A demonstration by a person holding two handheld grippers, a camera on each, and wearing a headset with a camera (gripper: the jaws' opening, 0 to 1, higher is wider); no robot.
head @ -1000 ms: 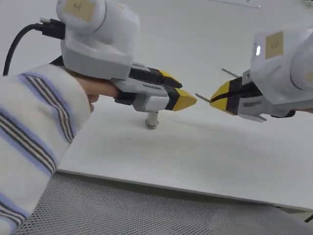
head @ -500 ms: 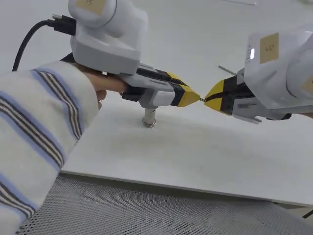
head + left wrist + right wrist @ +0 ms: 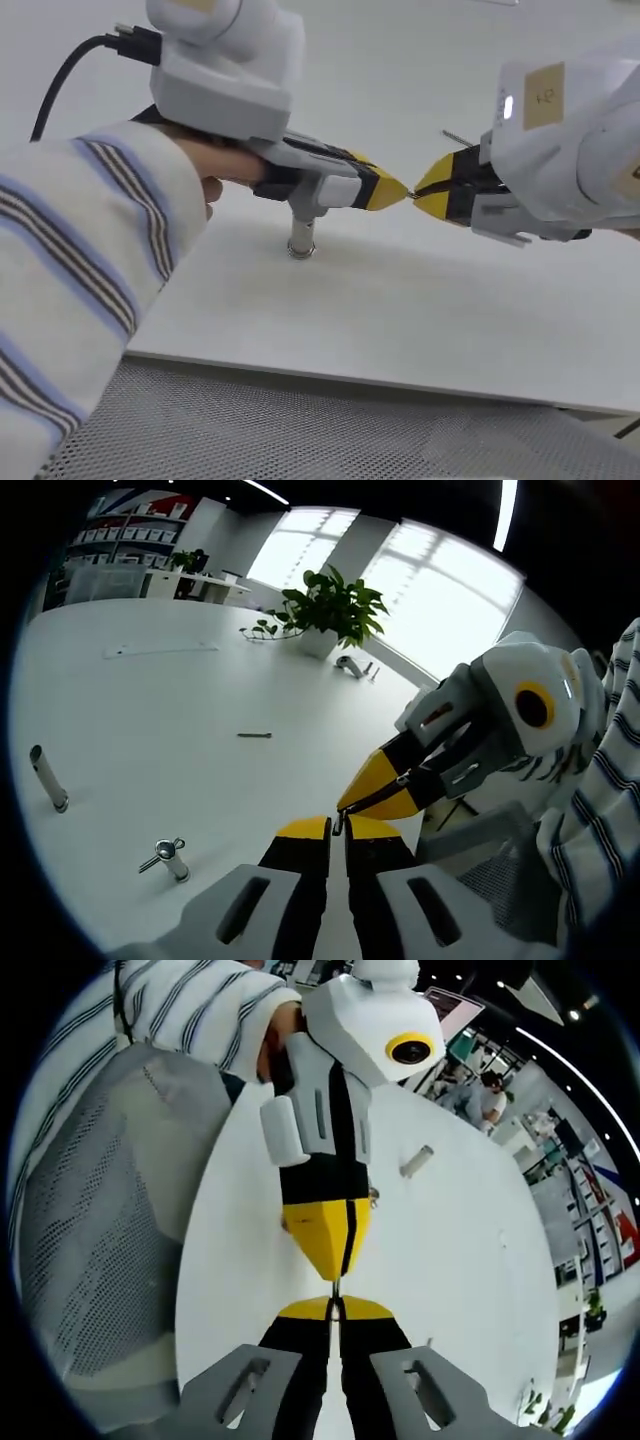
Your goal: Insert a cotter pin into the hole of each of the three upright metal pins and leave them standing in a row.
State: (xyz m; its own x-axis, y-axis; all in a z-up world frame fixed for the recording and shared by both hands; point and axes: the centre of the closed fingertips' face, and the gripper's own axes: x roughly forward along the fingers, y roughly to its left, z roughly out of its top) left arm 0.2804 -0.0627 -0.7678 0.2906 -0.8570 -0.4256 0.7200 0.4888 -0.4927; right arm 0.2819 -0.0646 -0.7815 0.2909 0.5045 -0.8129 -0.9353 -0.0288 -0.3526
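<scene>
Midair, left gripper [image 3: 397, 190], right gripper [image 3: 423, 192] pinch cotter pin [image 3: 337, 1304] above table [image 3: 400, 305].

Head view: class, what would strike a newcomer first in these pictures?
Two yellow-tipped grippers, left gripper and right gripper, meet tip to tip above the white table, a thin cotter pin between them. Beneath the left one a metal pin stands upright on the table. A striped sleeve looms at lower left.

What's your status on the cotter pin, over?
Left gripper and right gripper shut tip to tip on cotter pin. Upright metal pin stands below left gripper. Nothing in the way.
</scene>
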